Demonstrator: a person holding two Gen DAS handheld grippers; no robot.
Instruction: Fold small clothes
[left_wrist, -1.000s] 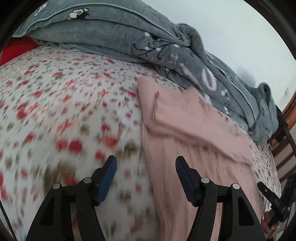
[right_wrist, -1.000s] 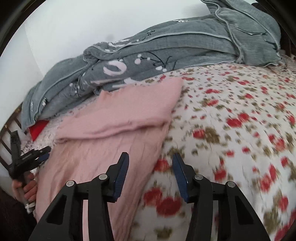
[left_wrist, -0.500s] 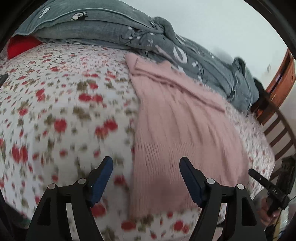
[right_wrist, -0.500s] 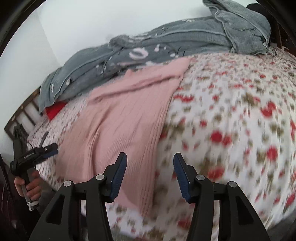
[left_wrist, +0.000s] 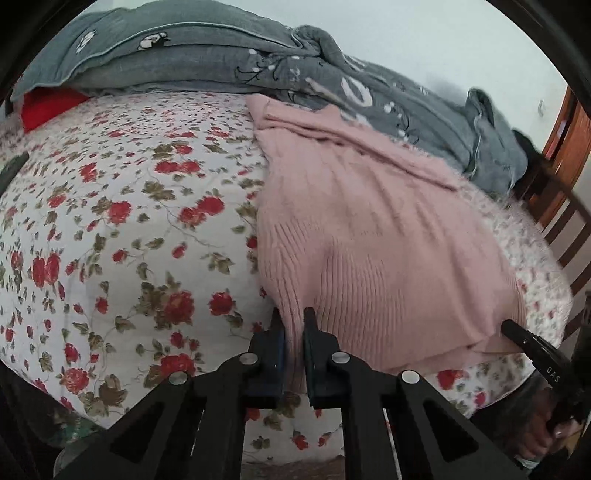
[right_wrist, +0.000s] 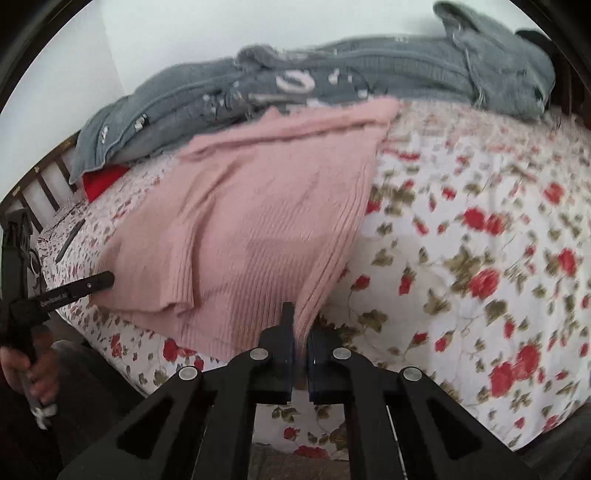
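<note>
The sweater's near hem is pinched at both corners by the left tongs and right tongs; its sleeves are hidden, folded under.

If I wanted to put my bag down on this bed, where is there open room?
The wide stretch of flowered sheet beside the pink sweater is bare, bordered at the far side by the grey quilt. It is crowded along the near hem, where the left claw and right claw each pinch the sweater.

Bare floral sheet lies open beside the sweater; the heaped grey quilt and wooden rail close off the far edges.
</note>
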